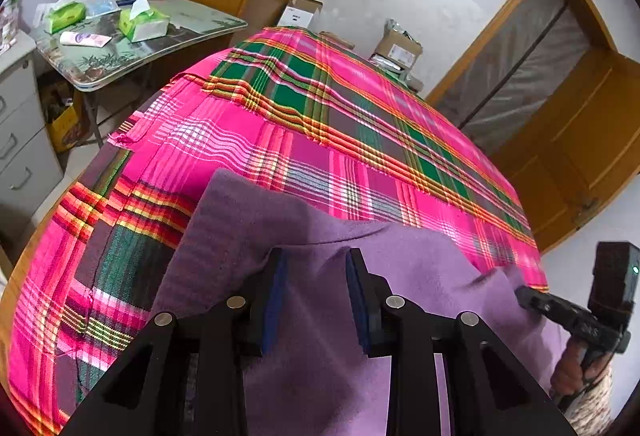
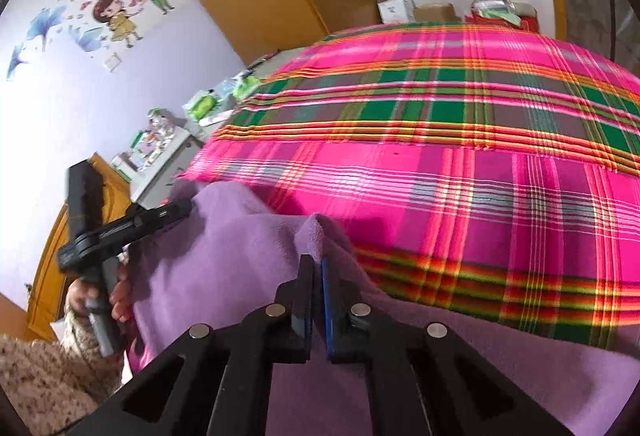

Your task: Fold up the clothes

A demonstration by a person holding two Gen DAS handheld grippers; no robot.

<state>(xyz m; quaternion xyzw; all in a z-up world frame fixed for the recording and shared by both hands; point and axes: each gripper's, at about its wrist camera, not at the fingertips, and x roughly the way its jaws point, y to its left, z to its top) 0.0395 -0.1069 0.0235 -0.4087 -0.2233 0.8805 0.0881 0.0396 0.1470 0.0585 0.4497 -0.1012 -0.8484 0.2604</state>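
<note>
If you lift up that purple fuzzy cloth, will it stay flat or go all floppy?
Probably floppy: the purple cloth already lies in soft folds and bunches into a peak by the right tongs. It looks fleecy, so likely light and not slippery. On the plaid bedcover it would likely drag and wrinkle rather than slide neatly.

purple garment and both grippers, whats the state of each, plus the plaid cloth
purple garment: bunched on the plaid, one fold raised
right gripper: shut on the raised fold
left gripper: jaws apart, over the garment
plaid cloth: spread out, a seam running across it
</note>
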